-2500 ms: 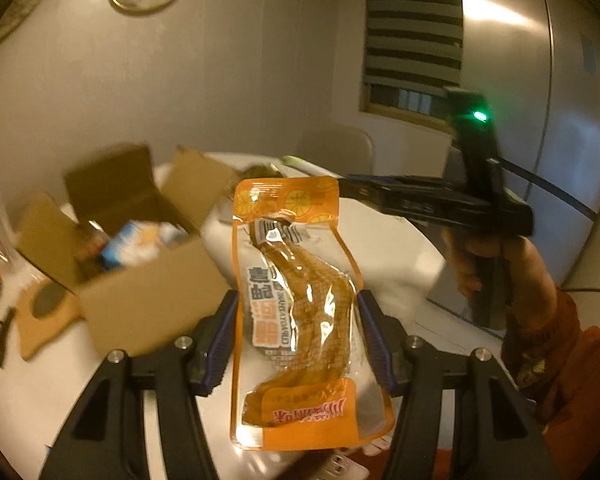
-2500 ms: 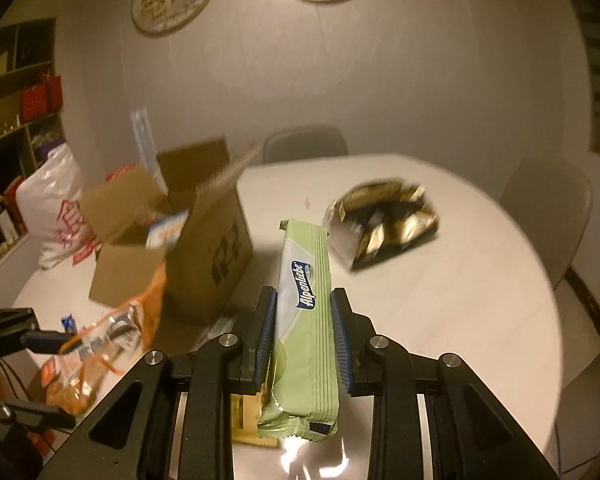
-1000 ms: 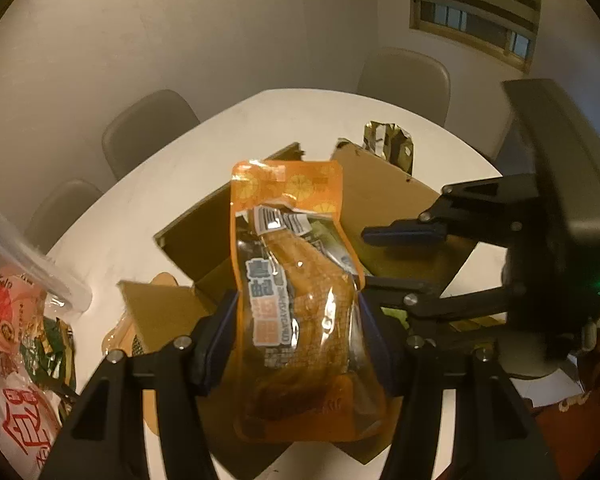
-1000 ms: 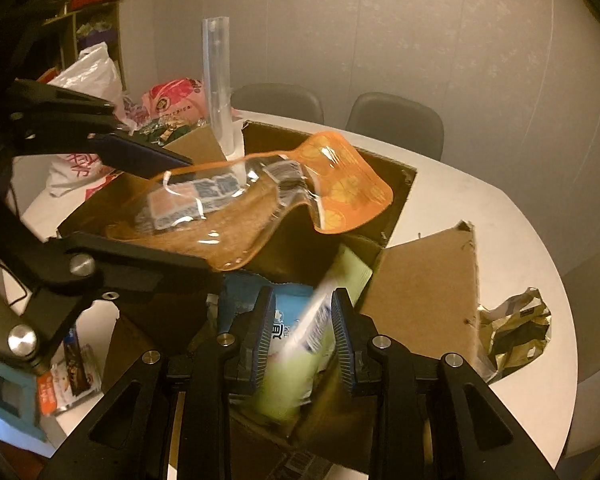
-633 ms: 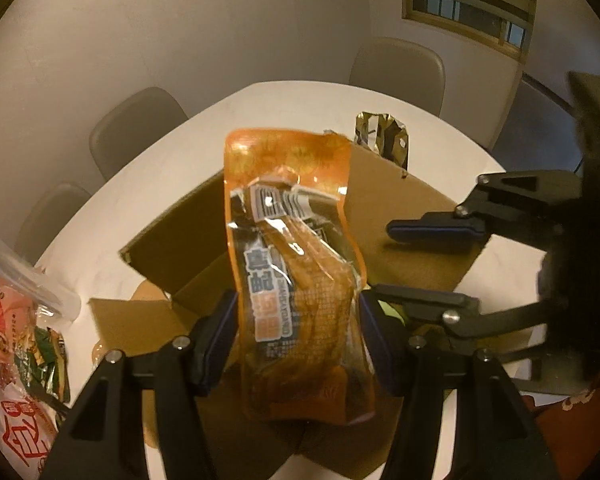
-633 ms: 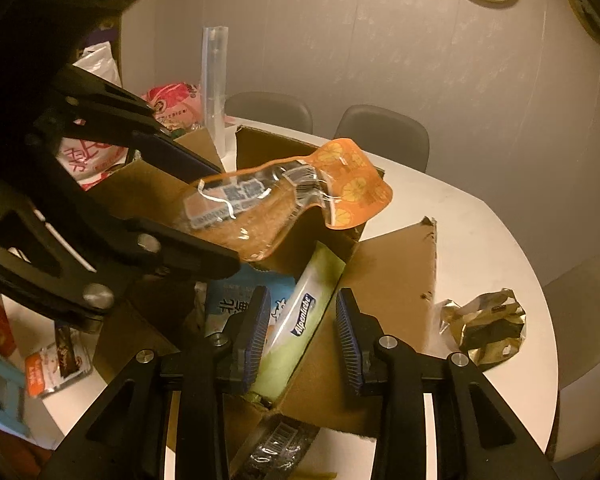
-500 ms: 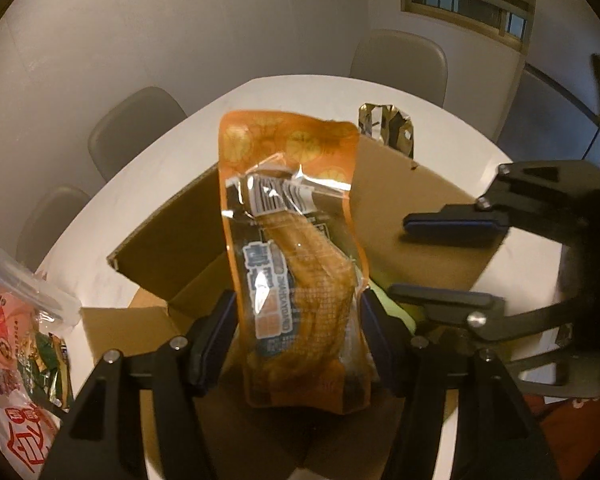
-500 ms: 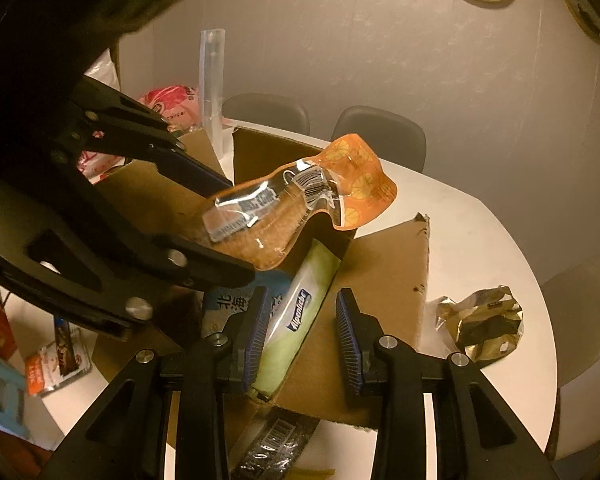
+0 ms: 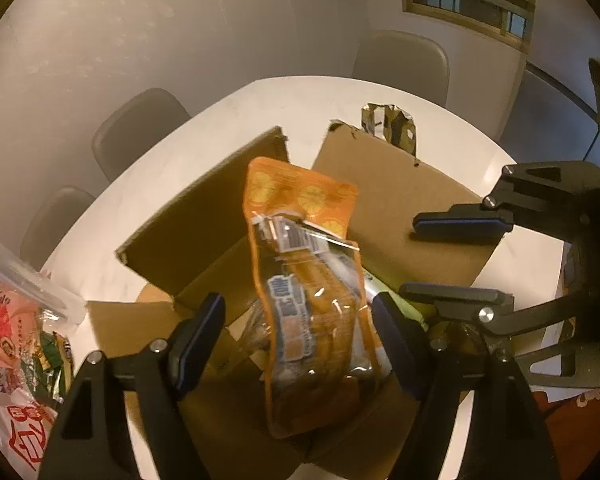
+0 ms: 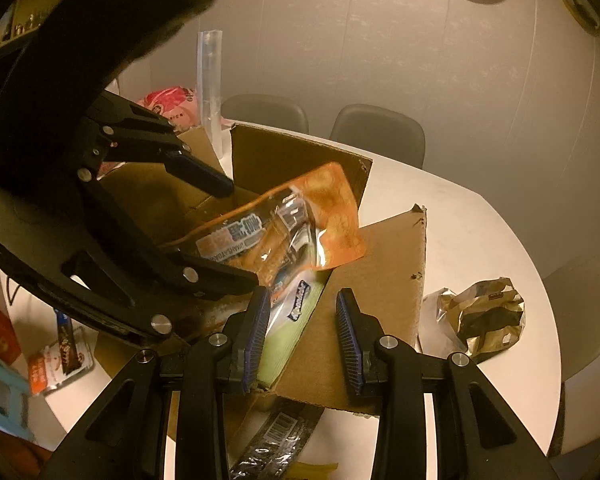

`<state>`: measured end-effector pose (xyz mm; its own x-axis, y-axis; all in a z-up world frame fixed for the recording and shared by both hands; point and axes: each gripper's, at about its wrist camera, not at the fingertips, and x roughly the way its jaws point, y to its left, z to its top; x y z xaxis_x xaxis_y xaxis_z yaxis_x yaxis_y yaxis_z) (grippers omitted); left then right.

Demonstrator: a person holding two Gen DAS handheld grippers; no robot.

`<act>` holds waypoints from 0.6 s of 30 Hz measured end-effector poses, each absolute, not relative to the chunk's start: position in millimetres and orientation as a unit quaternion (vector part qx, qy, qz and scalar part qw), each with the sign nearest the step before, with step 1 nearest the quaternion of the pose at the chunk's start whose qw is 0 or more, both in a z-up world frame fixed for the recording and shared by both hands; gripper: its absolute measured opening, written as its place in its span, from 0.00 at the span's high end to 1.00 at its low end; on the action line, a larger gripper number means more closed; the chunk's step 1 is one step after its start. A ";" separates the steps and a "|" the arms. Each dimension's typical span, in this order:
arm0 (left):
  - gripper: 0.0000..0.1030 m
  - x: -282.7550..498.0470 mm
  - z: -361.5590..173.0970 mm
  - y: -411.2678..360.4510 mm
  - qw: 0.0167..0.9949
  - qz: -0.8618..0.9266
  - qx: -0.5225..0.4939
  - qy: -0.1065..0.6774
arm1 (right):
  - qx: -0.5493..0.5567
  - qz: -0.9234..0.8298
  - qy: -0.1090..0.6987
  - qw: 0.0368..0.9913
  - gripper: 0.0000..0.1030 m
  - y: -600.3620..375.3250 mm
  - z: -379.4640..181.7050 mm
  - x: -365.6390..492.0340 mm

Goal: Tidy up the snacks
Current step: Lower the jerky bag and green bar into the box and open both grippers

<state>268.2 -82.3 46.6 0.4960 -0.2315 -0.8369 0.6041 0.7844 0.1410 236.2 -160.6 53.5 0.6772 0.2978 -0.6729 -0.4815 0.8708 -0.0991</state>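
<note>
The left claw (image 9: pixel 296 336) hangs over the open box (image 9: pixel 384 196) on the bench (image 9: pixel 228 120), its jaws opening: the orange pouch (image 9: pixel 312 304) sits between them with a clear gap at the left pad, so it looks freed and dropping. The pouch's long axis runs away from the claw, its printed top end tipped toward the box's far flap and its bottom end low inside the box, directly below the claw. The right claw (image 10: pixel 302 336) stands slightly apart and empty just over the box's near flap; the green pack (image 10: pixel 292 320) lies in the box beyond its left finger, untouched. The left claw is the nearer to the pouch. A second ago the left pads pressed the pouch's sides and held it upright above the box; now they have spread and the pouch has sunk and leaned. The green pack, gripped by the right claw earlier, now rests in the box. A gold bag (image 10: pixel 484 312) remains on the bench.
</note>
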 end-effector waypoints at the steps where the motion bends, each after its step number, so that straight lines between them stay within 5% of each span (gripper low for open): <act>1: 0.29 267.0 48.4 -80.4 0.840 -0.247 0.212 0.435 | -0.136 0.215 0.339 0.906 0.70 -160.8 53.5 235.8; 18: 0.15 177.5 97.7 -31.6 0.907 -0.208 0.147 0.335 | -0.092 0.231 0.300 0.921 0.64 -185.5 71.9 183.7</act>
